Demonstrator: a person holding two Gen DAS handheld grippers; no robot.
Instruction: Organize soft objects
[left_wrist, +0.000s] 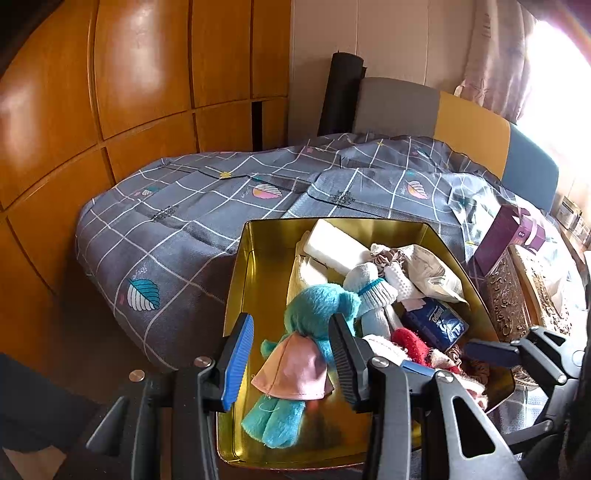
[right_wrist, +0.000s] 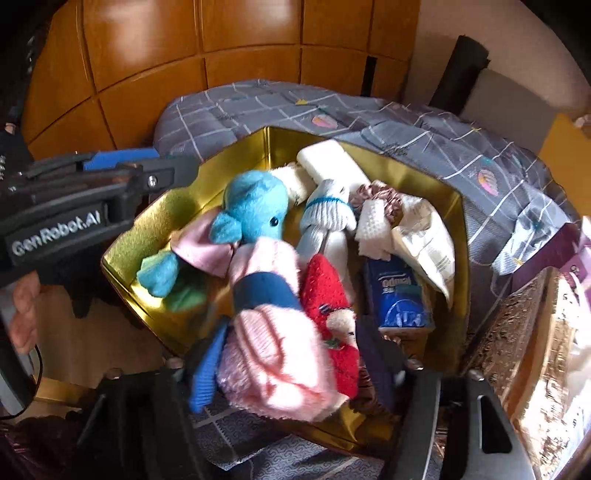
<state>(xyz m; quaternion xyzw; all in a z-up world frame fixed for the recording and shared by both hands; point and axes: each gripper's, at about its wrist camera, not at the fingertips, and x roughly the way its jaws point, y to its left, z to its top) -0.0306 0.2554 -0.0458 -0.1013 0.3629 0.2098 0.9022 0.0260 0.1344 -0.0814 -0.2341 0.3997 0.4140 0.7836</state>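
An open gold tin (left_wrist: 236, 280) (right_wrist: 122, 258) stands on the bed, holding several soft things. A teal plush toy (left_wrist: 317, 306) (right_wrist: 255, 210) in a pink dress lies at its left. My left gripper (left_wrist: 291, 321) (right_wrist: 147, 162) hangs open over that toy at the tin's left wall, its pads clear of it. My right gripper (right_wrist: 295, 350) (left_wrist: 443, 360) is open over the tin's near corner. A pink knitted piece with a blue band (right_wrist: 277, 354) lies blurred between its fingers, not pressed. Beside it are a red sock (right_wrist: 325, 288) and a white-and-blue sock (right_wrist: 328, 210).
A blue tissue pack (right_wrist: 399, 295), a white pack (left_wrist: 336, 243) and a paper pouch (left_wrist: 432, 273) fill the tin's right half. Ornate gold boxes (left_wrist: 509, 295) and a purple box (left_wrist: 506, 236) crowd its right. The grey checked bedcover (left_wrist: 184, 221) meets a wooden wardrobe (left_wrist: 110, 92).
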